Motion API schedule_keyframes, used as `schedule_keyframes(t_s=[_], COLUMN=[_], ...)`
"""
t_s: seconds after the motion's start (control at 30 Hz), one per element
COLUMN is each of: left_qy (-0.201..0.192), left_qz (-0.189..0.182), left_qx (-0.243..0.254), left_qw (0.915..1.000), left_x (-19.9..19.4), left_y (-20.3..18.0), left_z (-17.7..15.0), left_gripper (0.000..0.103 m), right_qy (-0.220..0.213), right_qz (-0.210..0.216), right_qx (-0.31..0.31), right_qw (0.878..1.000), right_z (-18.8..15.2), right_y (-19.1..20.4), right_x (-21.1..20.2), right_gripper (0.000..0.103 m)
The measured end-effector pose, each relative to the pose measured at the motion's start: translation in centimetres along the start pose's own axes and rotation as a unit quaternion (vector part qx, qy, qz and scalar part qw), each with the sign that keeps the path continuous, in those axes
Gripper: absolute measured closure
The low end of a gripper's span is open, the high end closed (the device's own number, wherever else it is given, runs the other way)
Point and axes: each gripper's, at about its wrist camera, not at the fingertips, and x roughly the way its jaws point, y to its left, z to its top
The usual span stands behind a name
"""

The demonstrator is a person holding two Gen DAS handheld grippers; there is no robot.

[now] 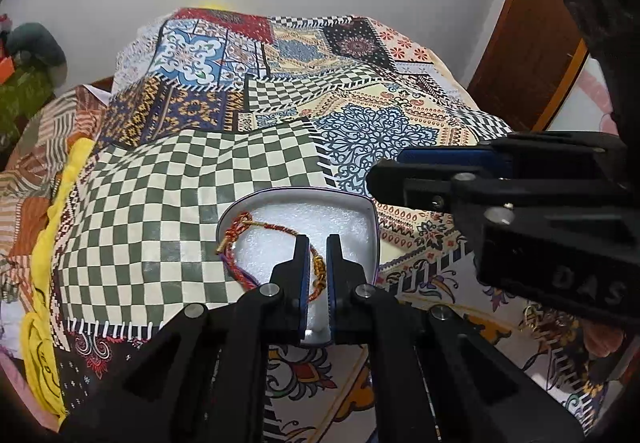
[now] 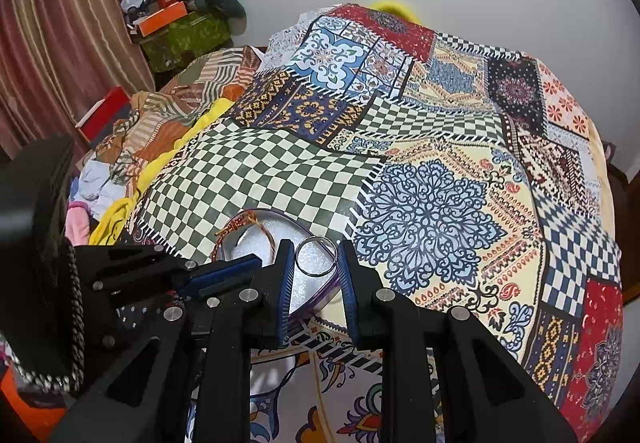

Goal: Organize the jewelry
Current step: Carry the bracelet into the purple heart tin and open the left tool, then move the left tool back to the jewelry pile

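Near rim of the jewelry tin (image 1: 372, 215) hidden behind the left gripper (image 1: 318, 243), part of the braided bracelet (image 1: 272, 229) covered by its fingers, silver ring's (image 2: 316, 255) contact with the right gripper (image 2: 314, 255) not discernible, wall fixture cropped at top.

Both grippers crowd tin (image 1: 370, 239); bedspread (image 1: 180, 183) beyond seemingly open.

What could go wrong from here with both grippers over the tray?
1. The right gripper holds the silver ring only by its edges above the tray; a slip could send it rolling onto the busy patterned bedspread, where it would likely be hard to spot.
2. The bracelet drapes over the tray's rim; pulled by the left gripper, it may snag or tip the tray.
3. The grippers sit close together and could collide.
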Motion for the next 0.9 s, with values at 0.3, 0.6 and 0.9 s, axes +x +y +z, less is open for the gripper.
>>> schedule_keyframes(t_s=[0.3,0.6,0.9], left_qy=[-0.014,-0.02,-0.013], left_qz=[0.032,0.06,0.061], left_qx=[-0.025,-0.047,-0.041], left_qw=[0.9991,0.9969,0.9972], left_x=[-2.3,-3.3,-3.9], left_y=[2.1,3.8,3.6], left_z=[-0.9,-1.2,-1.6], left_gripper=[0.09,0.068,0.068], right_qy=[0.028,0.05,0.061], right_qz=[0.016,0.005,-0.014], right_qx=[0.005,-0.031,-0.033], right_qw=[0.999,0.998,0.997], right_z=[-0.1,-0.6,-0.7], right_y=[0.1,1.8,2.1], right_x=[1.5,2.8,2.5], right_gripper=[0.083,0.083,0.083])
